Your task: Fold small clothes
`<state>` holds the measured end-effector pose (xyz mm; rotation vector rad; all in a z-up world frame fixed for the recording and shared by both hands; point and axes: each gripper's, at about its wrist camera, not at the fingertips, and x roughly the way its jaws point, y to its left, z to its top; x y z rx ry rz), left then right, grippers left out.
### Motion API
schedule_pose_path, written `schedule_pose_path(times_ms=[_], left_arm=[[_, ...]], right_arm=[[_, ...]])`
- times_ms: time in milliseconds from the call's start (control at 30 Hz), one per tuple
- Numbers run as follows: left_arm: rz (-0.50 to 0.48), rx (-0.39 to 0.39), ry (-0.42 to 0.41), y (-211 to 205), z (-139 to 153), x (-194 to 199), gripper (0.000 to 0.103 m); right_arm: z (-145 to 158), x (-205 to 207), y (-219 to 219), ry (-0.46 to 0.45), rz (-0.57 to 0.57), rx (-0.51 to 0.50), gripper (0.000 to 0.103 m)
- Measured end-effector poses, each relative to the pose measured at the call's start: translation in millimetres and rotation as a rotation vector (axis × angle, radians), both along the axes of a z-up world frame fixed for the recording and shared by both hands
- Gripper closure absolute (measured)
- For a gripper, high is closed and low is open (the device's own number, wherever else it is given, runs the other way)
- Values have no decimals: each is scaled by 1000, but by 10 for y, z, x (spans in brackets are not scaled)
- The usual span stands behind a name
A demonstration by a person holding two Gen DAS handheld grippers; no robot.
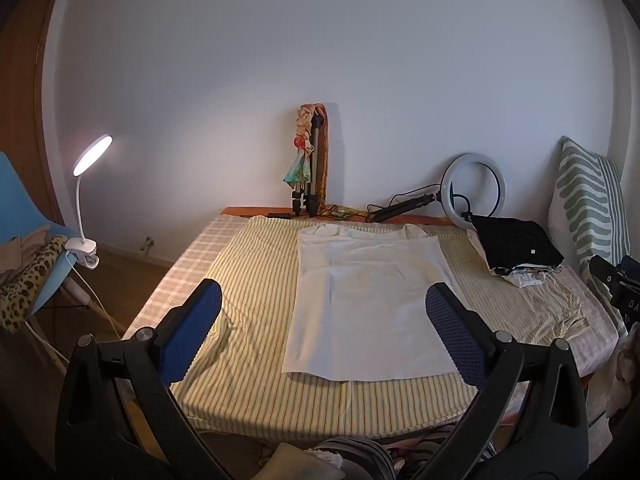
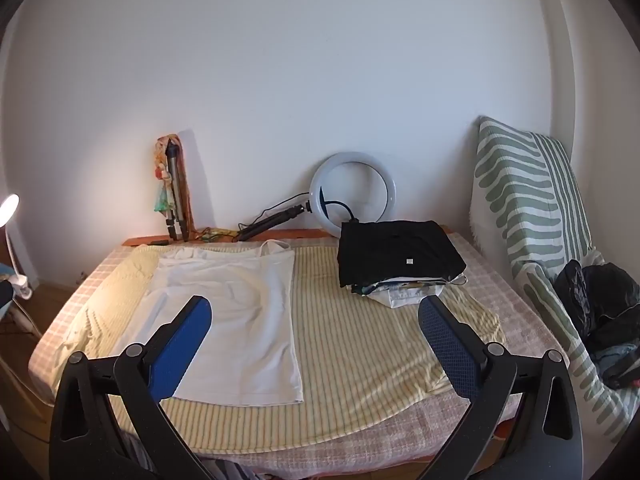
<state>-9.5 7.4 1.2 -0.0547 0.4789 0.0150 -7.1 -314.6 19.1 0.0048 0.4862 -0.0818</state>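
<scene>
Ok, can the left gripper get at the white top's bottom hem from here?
Probably yes: the left gripper is open and empty, and the white top lies flat with nothing on its near hem.

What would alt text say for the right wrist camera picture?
A white tank top lies flat and unfolded on a striped bed cover, seen between the open blue-padded right gripper, which holds nothing. A folded clothes pile sits beyond, a ring light behind.

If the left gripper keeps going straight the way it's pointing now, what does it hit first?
Most likely the white tank top, spread flat on the striped cloth. The open left gripper tilts downward toward its middle, with nothing in between; exact depth is unclear.
</scene>
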Motion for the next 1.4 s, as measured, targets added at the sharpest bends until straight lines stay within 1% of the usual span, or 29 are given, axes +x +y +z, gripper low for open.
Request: schedule_pose_path(times_ms=[267,400,433,533,900,1167,1400], left_arm=[[0,0,0,-7,13,1,0],[0,-1,0,0,10,-3,0],[0,-1,0,-7,15,-6,0],[0,0,0,2,14,-6,0],[2,-1,1,4,9,-20,0],[6,1,14,31,-49,18,0],[9,4,41,46,-129,117,0]], right_arm=[[39,-25,-6,-4,5,-3,0],[-8,-34,10,4,-2,-3,0],[38,-9,1,5,-1,-2,0],[41,26,-20,9,0,-1,0],[-6,-32,18,3,-3,-16,0],[-22,-21,-8,6,1,-20,0],[-83,79,-8,16,3,-35,0]])
